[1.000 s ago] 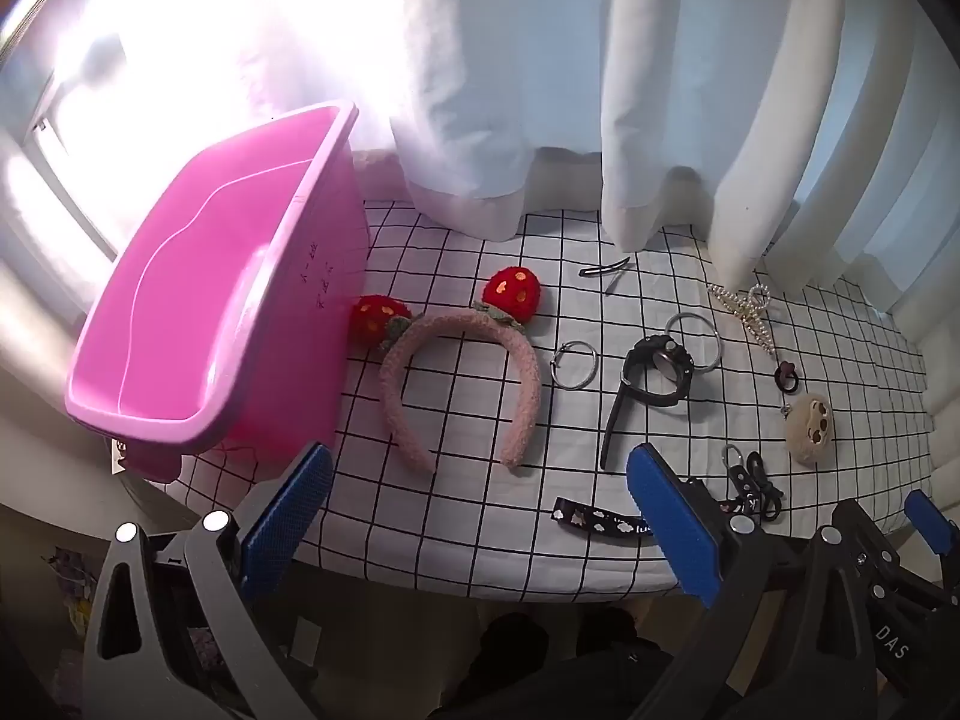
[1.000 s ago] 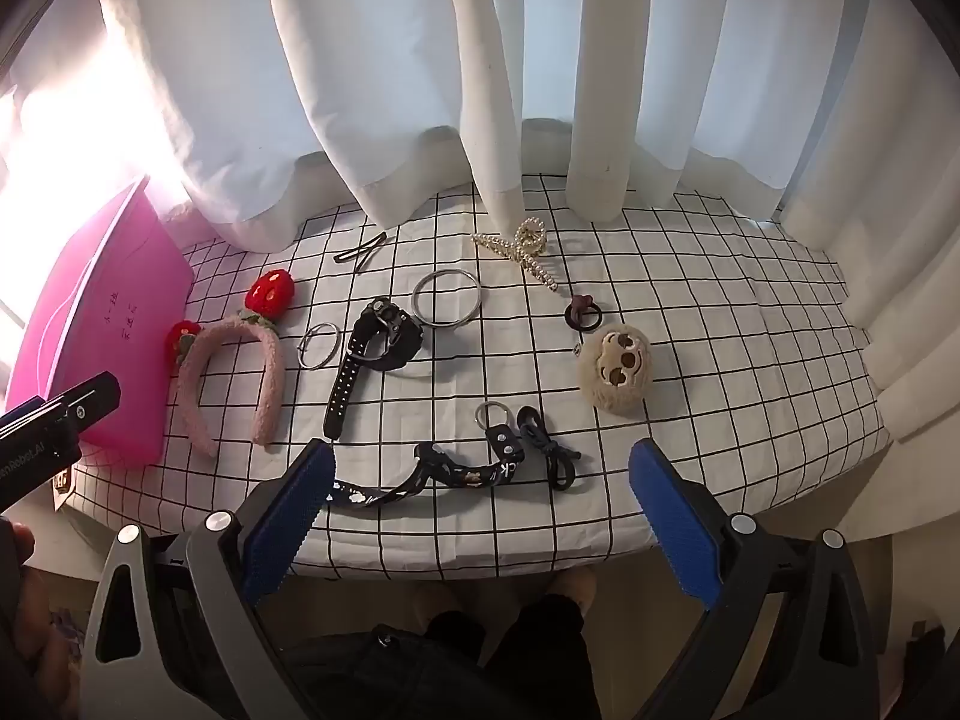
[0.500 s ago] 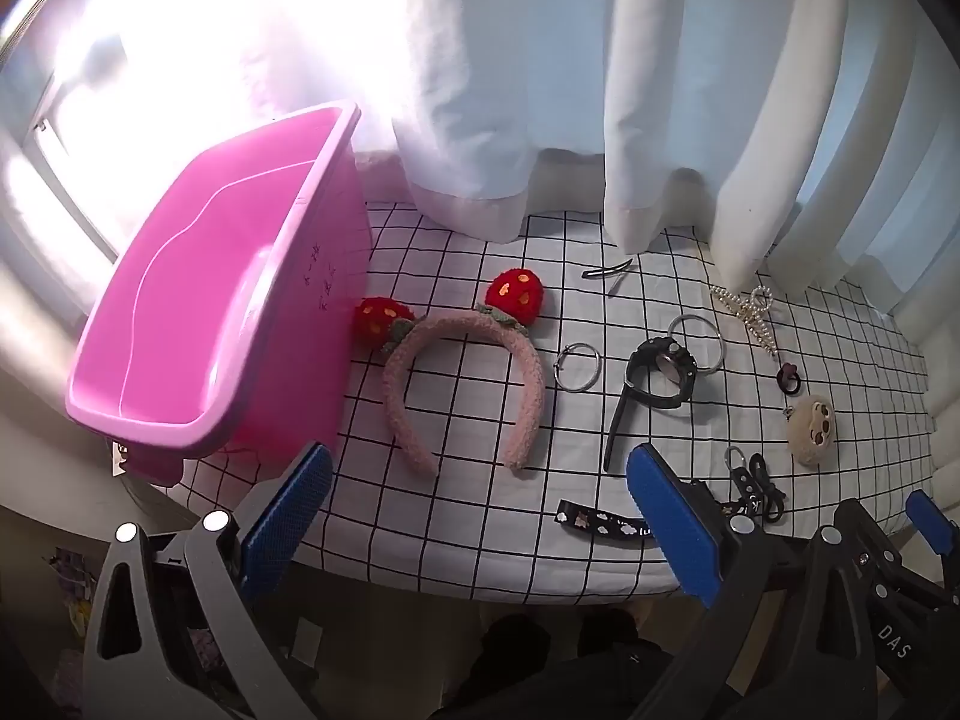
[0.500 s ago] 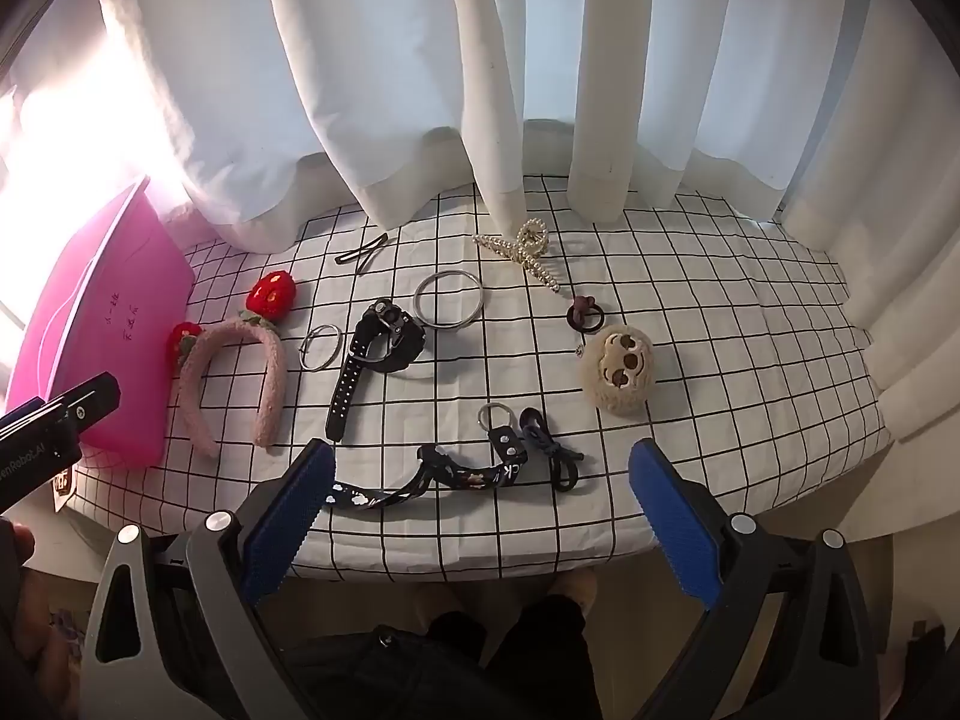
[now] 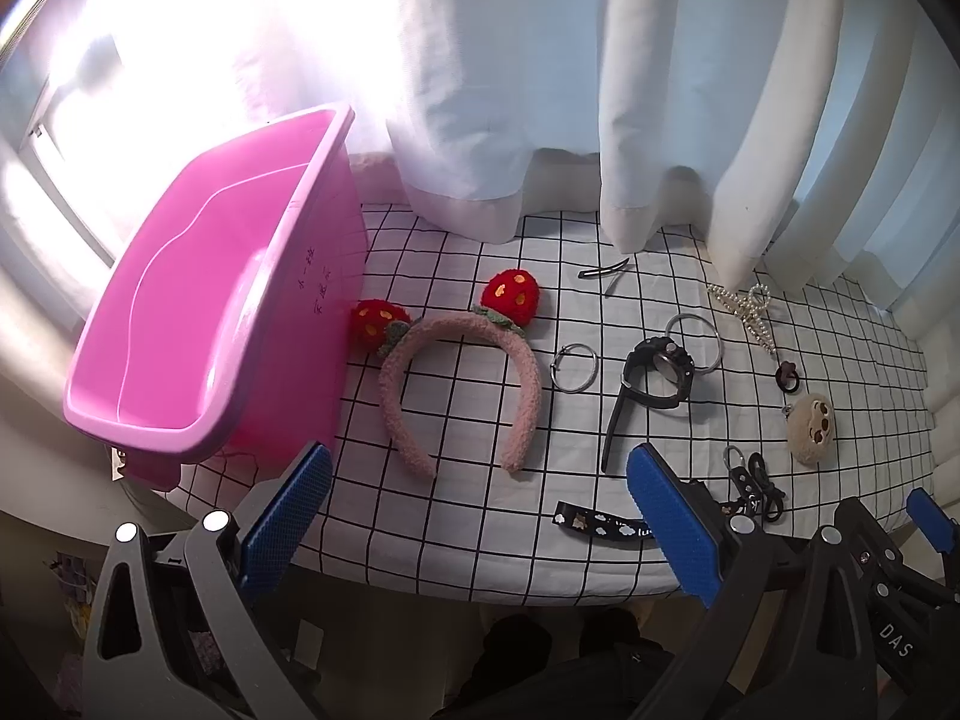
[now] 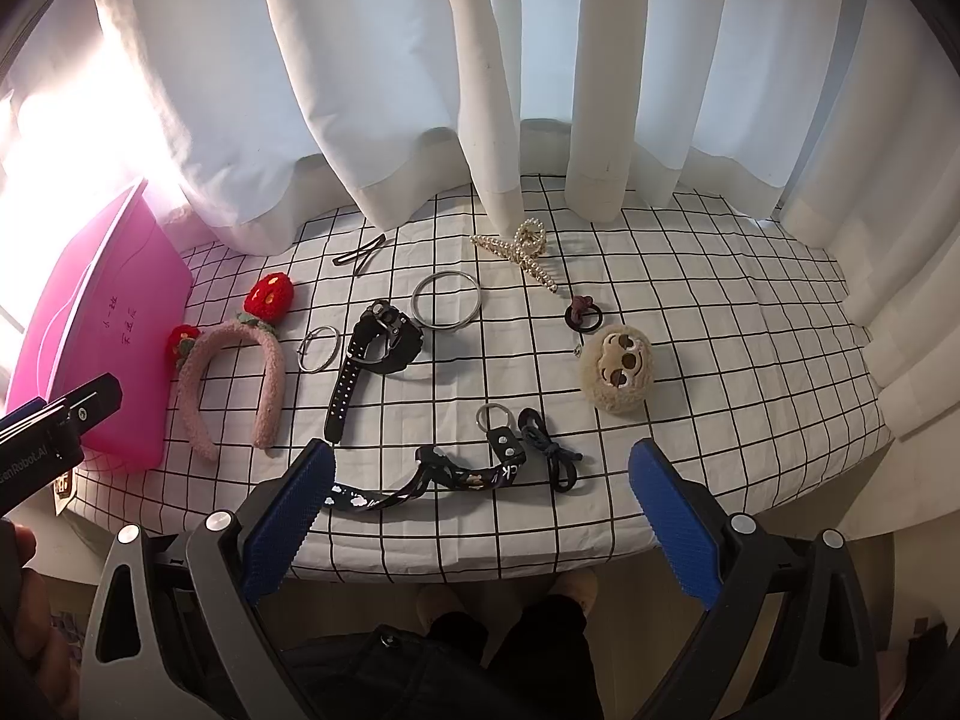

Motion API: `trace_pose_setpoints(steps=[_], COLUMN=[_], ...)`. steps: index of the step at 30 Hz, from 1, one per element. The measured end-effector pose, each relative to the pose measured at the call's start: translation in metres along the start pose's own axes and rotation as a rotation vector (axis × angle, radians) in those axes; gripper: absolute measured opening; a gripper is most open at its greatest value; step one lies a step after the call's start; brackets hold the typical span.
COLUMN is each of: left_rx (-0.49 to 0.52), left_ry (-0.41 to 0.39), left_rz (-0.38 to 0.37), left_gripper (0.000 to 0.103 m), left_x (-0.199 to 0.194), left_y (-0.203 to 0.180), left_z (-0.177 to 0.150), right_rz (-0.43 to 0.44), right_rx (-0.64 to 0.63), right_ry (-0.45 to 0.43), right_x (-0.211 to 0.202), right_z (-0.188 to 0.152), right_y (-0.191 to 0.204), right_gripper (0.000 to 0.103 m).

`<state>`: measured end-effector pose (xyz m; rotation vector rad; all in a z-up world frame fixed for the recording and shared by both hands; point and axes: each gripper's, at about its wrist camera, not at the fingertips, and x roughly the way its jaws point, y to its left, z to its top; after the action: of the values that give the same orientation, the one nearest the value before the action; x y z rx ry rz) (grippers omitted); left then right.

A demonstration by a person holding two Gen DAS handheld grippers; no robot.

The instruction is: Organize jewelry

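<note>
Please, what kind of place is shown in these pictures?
Probably a room in a home, by a window: white curtains hang behind a table under a checked cloth. Personal accessories lie on it, such as a strawberry headband, beside a pink bin.

White curtains (image 6: 420,90) hang behind my bench (image 6: 720,300), their hems resting on its far edge. A white cloth (image 5: 456,516) with a black grid covers the bench. Bright glare washes out the window (image 5: 120,90) at left.
</note>
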<state>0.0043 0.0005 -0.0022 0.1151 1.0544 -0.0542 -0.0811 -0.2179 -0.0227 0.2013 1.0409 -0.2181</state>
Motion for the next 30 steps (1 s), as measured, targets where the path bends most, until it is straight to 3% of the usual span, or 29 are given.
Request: trace_pose_setpoints(steps=[30], left_rx=[-0.001], left_ry=[-0.002], left_rz=[0.000], left_gripper=[0.097], left_x=[-0.0012], left_y=[-0.0022], left_z=[-0.0072], right_rz=[0.009], right_rx=[0.007], right_ry=[-0.003], right_x=[0.0001], right_z=[-0.0035], right_y=[-0.0031], right_gripper=[0.094])
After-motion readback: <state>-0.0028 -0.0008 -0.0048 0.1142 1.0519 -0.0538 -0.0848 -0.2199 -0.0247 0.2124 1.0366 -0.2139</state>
